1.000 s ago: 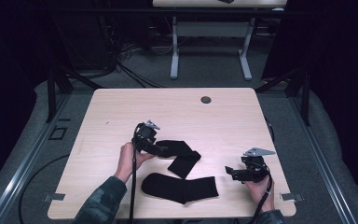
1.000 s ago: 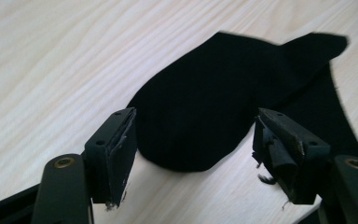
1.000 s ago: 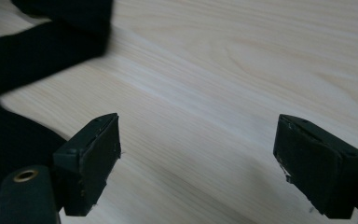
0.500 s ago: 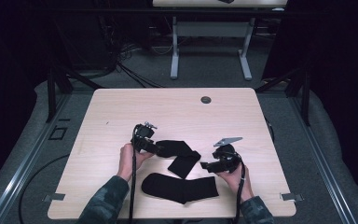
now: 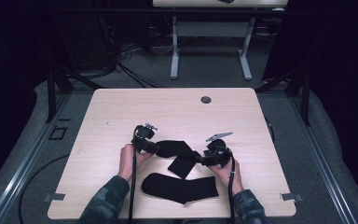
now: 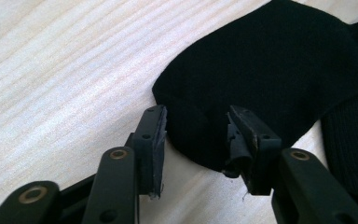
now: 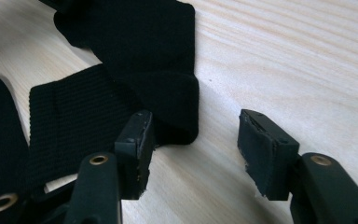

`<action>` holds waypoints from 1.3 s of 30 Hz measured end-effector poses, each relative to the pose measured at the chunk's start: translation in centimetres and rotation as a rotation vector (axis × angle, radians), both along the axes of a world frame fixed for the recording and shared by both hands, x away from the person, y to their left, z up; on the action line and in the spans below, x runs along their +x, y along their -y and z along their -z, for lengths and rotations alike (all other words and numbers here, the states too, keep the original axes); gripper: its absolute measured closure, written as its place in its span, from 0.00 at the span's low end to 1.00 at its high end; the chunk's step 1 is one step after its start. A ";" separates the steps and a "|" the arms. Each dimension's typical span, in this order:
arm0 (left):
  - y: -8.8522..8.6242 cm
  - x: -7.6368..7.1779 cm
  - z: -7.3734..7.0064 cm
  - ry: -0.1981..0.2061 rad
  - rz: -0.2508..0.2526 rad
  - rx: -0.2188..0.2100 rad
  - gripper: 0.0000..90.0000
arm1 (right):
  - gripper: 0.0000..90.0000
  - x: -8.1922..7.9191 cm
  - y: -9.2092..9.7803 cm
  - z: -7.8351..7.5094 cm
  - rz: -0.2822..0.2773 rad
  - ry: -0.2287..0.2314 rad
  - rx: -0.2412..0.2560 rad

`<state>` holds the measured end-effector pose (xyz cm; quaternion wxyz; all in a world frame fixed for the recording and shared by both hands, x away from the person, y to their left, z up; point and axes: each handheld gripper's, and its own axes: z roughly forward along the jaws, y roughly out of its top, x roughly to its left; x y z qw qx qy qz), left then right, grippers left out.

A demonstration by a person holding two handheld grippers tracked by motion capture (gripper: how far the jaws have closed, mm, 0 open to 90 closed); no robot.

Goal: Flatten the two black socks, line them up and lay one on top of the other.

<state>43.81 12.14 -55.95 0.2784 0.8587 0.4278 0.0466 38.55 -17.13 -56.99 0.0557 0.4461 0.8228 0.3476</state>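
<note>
Socks lie on the pale wood surface [image 5: 121, 112], low in the high view. Left of centre we see our left gripper [image 5: 151, 145], its jaws parted around the rounded end of the folded sock [image 5: 172, 148], not pinching it. Below, nearer the frame's bottom, the flat sock [image 5: 179, 186] lies apart from both tools. Right of centre, our right gripper [image 5: 200, 161] stands released too, jaws spread at the folded sock's bent edge, one jaw touching it.
</note>
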 end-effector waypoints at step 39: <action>3.0 -2.0 -6.9 0.138 0.115 -0.178 0.93 | 0.99 -1.9 3.3 -6.9 0.074 0.308 -0.139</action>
